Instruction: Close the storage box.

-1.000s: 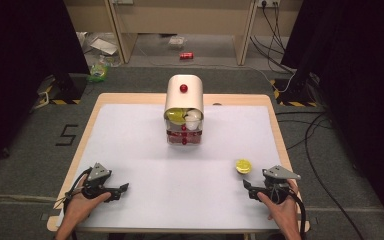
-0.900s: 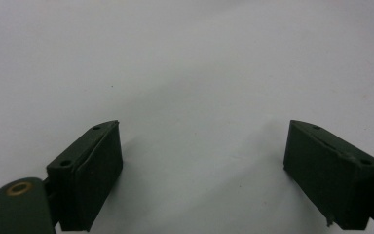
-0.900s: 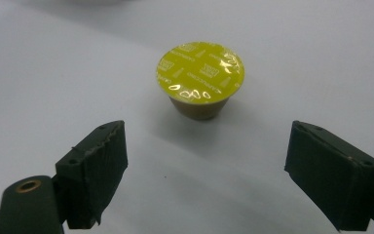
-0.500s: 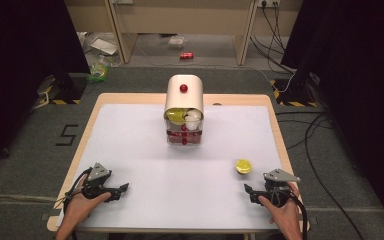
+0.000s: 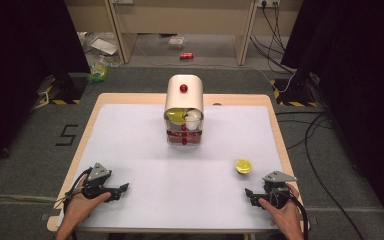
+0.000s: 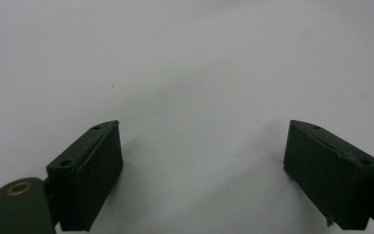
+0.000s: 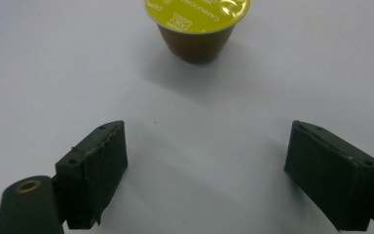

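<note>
Coffee capsule (image 7: 197,27), with a yellow-green foil lid and a brown body, stands upright on the white table (image 5: 145,150) at twelve o'clock from the right gripper (image 7: 207,175), a little beyond its jaw tips and touching neither jaw. Both black jaws of that gripper are spread wide apart with nothing between them except bare table surface. From the high view, the right gripper (image 5: 260,195) lies near the table's front right corner, held in the person's right hand (image 5: 285,215), and the capsule (image 5: 243,166) sits near it at about eleven o'clock. The left gripper (image 6: 202,180) also has its jaws released and wide apart, over plain white table with nothing between them. In the high view, the left gripper (image 5: 115,190) rests near the front left corner in the person's left hand (image 5: 80,207), well apart from the capsule. At the far middle of the table stands a capsule dispenser (image 5: 184,110), cream-coloured and rounded on top with a red knob, its clear lower part holding yellow, white and red capsules. A dark cable trails from each gripper toward the table's near edge.
</note>
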### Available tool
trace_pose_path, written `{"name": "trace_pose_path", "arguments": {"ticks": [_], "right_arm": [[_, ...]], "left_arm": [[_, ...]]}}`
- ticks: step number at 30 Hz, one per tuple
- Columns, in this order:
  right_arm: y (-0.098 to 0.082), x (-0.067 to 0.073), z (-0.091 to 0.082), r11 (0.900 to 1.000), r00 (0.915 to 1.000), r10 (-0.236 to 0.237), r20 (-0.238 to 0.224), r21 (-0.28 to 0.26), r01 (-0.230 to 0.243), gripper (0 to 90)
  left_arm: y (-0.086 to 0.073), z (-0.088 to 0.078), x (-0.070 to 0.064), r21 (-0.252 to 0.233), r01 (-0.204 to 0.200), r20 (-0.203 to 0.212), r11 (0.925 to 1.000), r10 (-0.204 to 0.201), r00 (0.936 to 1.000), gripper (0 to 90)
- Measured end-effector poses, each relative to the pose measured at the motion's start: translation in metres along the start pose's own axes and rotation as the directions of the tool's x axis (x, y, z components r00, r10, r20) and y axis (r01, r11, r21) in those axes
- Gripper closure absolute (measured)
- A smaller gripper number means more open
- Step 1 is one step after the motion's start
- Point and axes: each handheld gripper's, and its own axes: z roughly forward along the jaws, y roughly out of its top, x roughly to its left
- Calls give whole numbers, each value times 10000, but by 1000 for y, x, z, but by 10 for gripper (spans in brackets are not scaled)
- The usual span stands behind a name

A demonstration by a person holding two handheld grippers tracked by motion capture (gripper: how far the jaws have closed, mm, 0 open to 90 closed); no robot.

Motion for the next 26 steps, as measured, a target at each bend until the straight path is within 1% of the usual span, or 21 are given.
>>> {"name": "trace_pose_path", "arguments": {"ticks": [3,5,11,26], "right_arm": [[0,0,0,10000,10000,25,14,15,-25,158],[-1,0,0,10000,10000,-90,25,16,90,158],[-6,0,0,9993,9998,-200,9,-308,201,153],[-6,1,0,9993,9998,-195,14,-315,196,152]], "left_arm": [[0,0,0,-1,-1,-1,10000,1,10000,136],[0,0,0,-2,-1,-3,10000,1,10000,136],[0,0,0,-4,-3,-9,10000,3,10000,136],[0,0,0,-1,-3,-9,10000,3,10000,135]]}}
